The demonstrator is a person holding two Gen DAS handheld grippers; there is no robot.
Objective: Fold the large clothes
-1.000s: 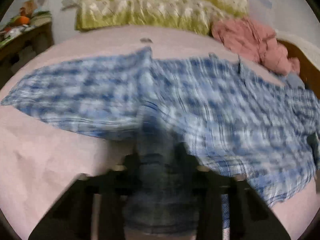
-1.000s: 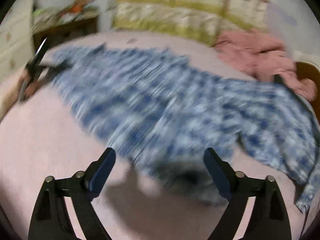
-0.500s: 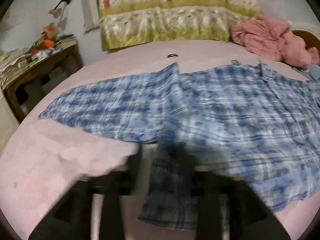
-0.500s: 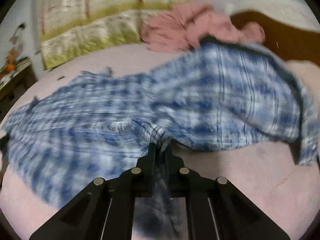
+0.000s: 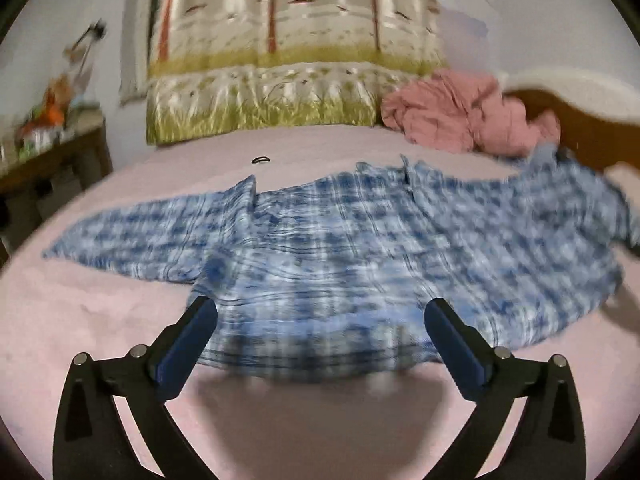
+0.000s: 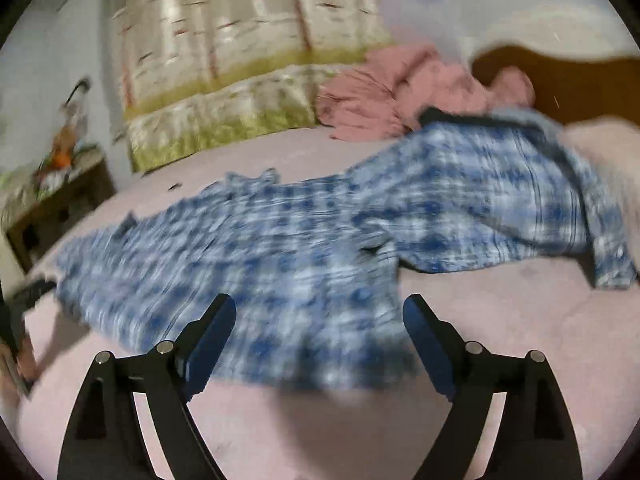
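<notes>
A large blue and white plaid shirt point(image 5: 360, 248) lies spread across the pink bed point(image 5: 100, 320), one sleeve stretched out to the left and the other toward the right. It also shows in the right wrist view point(image 6: 300, 248), blurred by motion. My left gripper point(image 5: 320, 320) is open and empty, just above the shirt's near hem. My right gripper point(image 6: 318, 320) is open and empty over the near hem too.
A crumpled pink garment point(image 5: 460, 120) lies at the back right by a brown headboard point(image 5: 592, 136). A green and cream quilt point(image 5: 260, 100) lies folded at the back. A cluttered wooden table point(image 5: 48, 156) stands at the left. A small dark ring point(image 5: 261, 159) lies on the bed.
Both grippers have let go of the shirt's hem and opened; half a second ago each was shut on the cloth. The shirt has settled flat on the bed.
</notes>
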